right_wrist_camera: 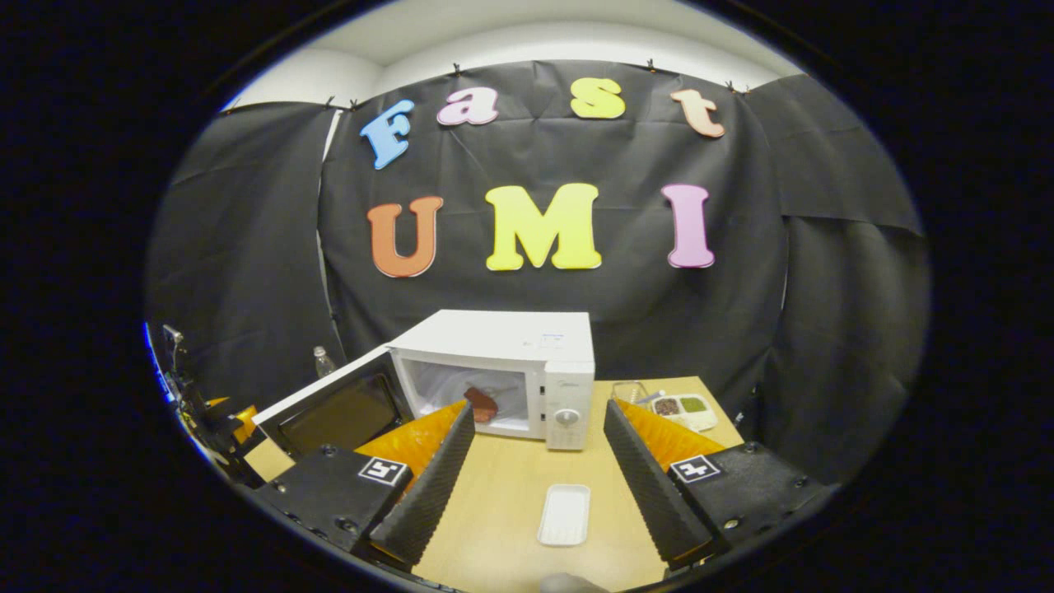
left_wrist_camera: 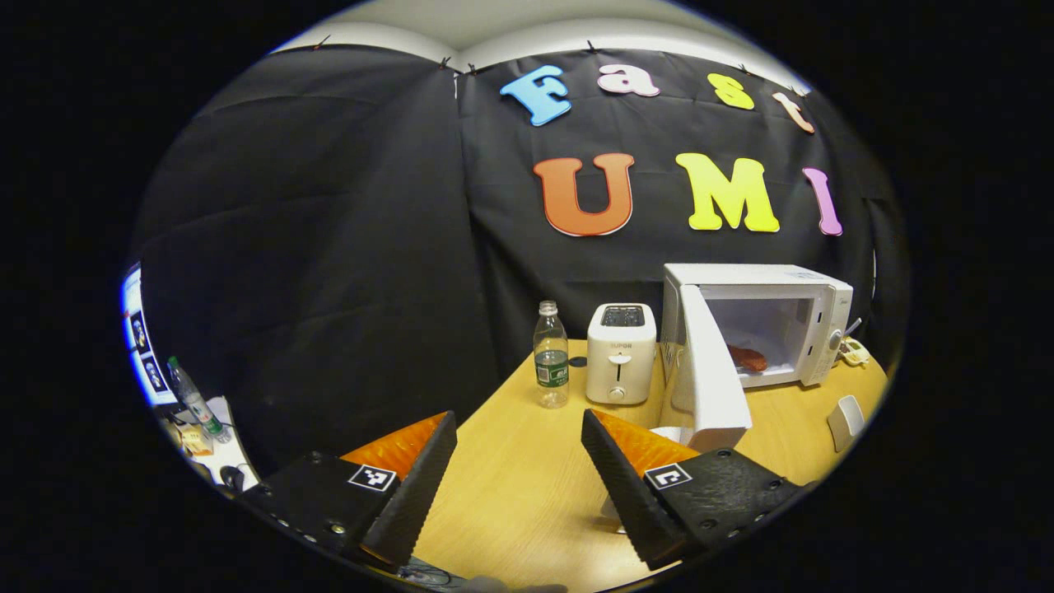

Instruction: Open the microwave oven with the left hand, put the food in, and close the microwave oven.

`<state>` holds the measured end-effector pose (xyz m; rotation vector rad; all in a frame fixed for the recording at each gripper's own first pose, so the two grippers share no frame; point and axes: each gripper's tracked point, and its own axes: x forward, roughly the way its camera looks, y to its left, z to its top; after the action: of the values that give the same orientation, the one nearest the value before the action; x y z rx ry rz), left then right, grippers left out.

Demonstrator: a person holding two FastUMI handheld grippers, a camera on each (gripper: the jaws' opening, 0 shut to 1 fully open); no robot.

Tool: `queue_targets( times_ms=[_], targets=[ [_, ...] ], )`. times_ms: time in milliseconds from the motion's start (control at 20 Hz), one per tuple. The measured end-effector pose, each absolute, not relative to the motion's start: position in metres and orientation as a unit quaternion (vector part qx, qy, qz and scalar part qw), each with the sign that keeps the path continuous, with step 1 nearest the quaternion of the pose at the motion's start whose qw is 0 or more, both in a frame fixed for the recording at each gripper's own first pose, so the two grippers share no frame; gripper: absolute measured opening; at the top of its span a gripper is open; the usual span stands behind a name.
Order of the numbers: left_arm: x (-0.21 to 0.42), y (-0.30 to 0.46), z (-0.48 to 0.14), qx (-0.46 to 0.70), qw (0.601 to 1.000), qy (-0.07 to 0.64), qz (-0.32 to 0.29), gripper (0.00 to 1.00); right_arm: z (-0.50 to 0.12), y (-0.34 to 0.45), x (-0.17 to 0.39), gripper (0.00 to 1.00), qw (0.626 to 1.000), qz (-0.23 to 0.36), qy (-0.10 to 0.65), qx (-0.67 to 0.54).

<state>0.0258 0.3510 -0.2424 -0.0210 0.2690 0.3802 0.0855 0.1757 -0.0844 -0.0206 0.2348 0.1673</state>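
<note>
The white microwave (left_wrist_camera: 766, 284) (right_wrist_camera: 510, 338) stands at the back of the wooden table with its door (left_wrist_camera: 712, 371) (right_wrist_camera: 333, 408) swung wide open. A reddish-brown piece of food (left_wrist_camera: 748, 357) (right_wrist_camera: 482, 404) lies inside the cavity. My left gripper (left_wrist_camera: 519, 469) is open and empty, hovering over the table well in front and to the left of the door. In the right gripper view my right gripper (right_wrist_camera: 539, 478) is open and empty too, held back from the microwave's front. The other gripper's orange fingers (right_wrist_camera: 239, 424) peek out at the far left, behind the door.
A white toaster (left_wrist_camera: 622, 352) and a clear water bottle (left_wrist_camera: 551, 356) stand left of the microwave. A small white tray (right_wrist_camera: 565, 514) (left_wrist_camera: 846, 422) lies on the table (right_wrist_camera: 510, 494) before the microwave. A dish of food samples (right_wrist_camera: 682, 408) sits at the back right.
</note>
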Motion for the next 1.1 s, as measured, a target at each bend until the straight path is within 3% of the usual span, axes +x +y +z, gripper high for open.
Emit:
queue_targets(
  times_ms=[50, 100, 200, 700, 1100],
  targets=[
    [0.030, 0.350, -0.249, -0.015, 0.973, 0.137, 0.183, 0.91, -0.087, 0.170, 0.081, 0.92, 0.990, 0.078, 0.118, -0.007],
    [0.031, 0.351, -0.254, -0.015, 0.973, 0.138, 0.183, 0.69, -0.088, 0.165, 0.077, 0.92, 0.990, 0.072, 0.123, -0.004],
    [0.039, 0.352, -0.265, -0.026, 0.973, 0.137, 0.181, 0.02, -0.086, 0.155, 0.073, 0.92, 0.990, 0.063, 0.123, -0.002],
    [0.049, 0.297, -0.279, -0.009, 0.984, 0.149, 0.096, 0.00, -0.075, 0.126, 0.065, 0.92, 0.992, 0.029, 0.121, 0.006],
    [0.055, 0.182, -0.271, -0.012, 0.990, 0.140, 0.004, 0.00, -0.072, 0.103, 0.057, 0.92, 0.992, 0.028, 0.124, 0.004]
  ],
)
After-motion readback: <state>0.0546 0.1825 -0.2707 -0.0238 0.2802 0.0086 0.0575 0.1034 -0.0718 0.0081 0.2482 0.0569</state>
